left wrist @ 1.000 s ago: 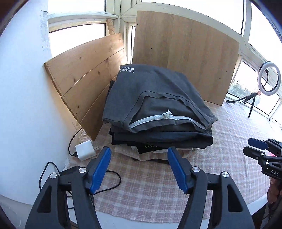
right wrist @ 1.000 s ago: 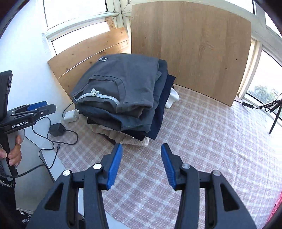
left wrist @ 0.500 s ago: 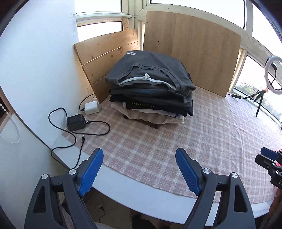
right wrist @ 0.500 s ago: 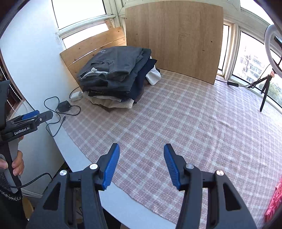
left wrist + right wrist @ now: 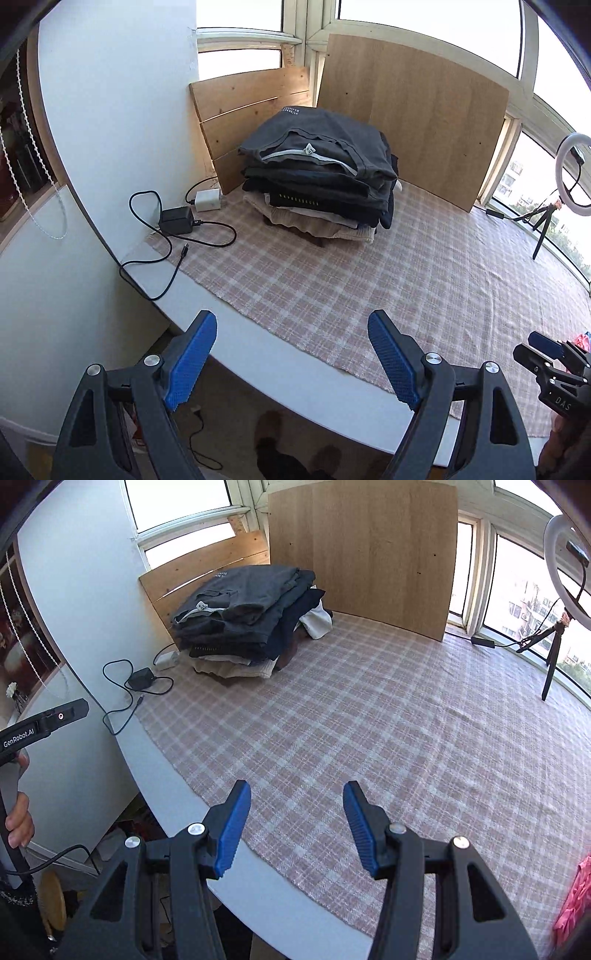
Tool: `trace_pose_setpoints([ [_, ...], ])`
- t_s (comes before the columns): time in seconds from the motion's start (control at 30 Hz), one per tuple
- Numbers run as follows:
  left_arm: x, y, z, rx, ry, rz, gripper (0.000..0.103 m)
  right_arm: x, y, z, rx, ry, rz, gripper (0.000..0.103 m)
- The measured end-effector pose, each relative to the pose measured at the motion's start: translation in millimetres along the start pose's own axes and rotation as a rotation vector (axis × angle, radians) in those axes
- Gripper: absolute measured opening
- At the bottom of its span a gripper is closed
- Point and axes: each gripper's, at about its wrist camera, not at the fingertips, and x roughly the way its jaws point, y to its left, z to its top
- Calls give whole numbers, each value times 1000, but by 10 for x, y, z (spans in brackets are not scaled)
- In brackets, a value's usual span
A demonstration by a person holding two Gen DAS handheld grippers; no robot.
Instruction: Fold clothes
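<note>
A stack of folded clothes [image 5: 321, 166] [image 5: 243, 613] sits at the far left corner of the table, dark grey on top with a white zipper showing. My left gripper [image 5: 291, 317] hangs over the table's near edge, well back from the stack, wide open and holding nothing. My right gripper [image 5: 296, 786] is over the near part of the plaid cloth [image 5: 369, 720], open about halfway and also holding nothing. A pink garment [image 5: 574, 893] peeks in at the lower right edge of the right wrist view.
Two chargers and looped black cables [image 5: 177, 221] lie left of the stack by the white wall. Wooden boards [image 5: 413, 118] lean against the windows behind it. A ring light on a tripod [image 5: 554, 627] stands at the far right. A hand [image 5: 18, 819] grips the left tool.
Both grippers have drawn back from the stack toward the table's near edge. The left jaws have spread wider. The stack has not moved.
</note>
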Motion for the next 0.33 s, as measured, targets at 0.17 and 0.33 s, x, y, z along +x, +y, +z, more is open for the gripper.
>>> trace_pose_setpoints([
  [0.17,-113,72,-51,-91,-24,-39,84,-32,-58,-64,-7,5,6,51],
  [0.33,-171,139,-102,-162,-43,-64,90,-32,-109,-88,-8,11,9,51],
])
